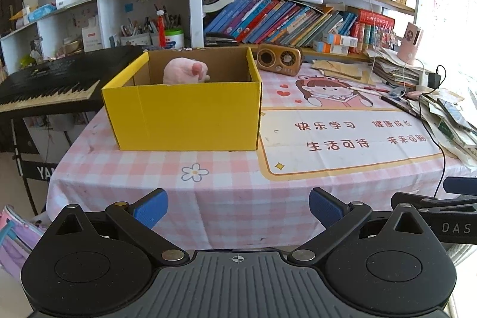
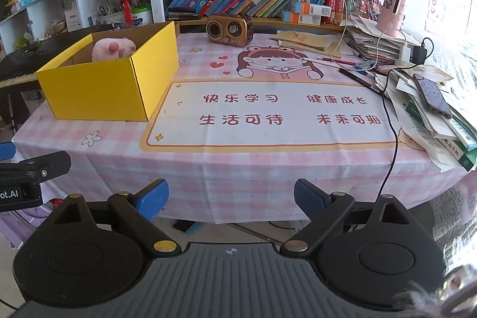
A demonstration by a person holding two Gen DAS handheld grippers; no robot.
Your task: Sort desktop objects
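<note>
A yellow cardboard box (image 1: 184, 112) stands open on the pink checked tablecloth (image 1: 208, 187), and shows at the left in the right wrist view (image 2: 98, 88). A pink plush toy (image 1: 186, 71) lies inside it, also visible in the right wrist view (image 2: 113, 49). My left gripper (image 1: 238, 209) is open and empty, off the table's front edge. My right gripper (image 2: 231, 197) is open and empty, also in front of the table. A brown retro radio (image 2: 229, 29) stands at the back, seen too in the left wrist view (image 1: 278, 58).
Piles of papers, books and a phone (image 2: 432, 94) crowd the table's right side, with pens (image 2: 360, 78) and a black cable (image 2: 393, 145). A black keyboard piano (image 1: 56, 82) stands left of the table. Bookshelves (image 1: 283, 20) rise behind.
</note>
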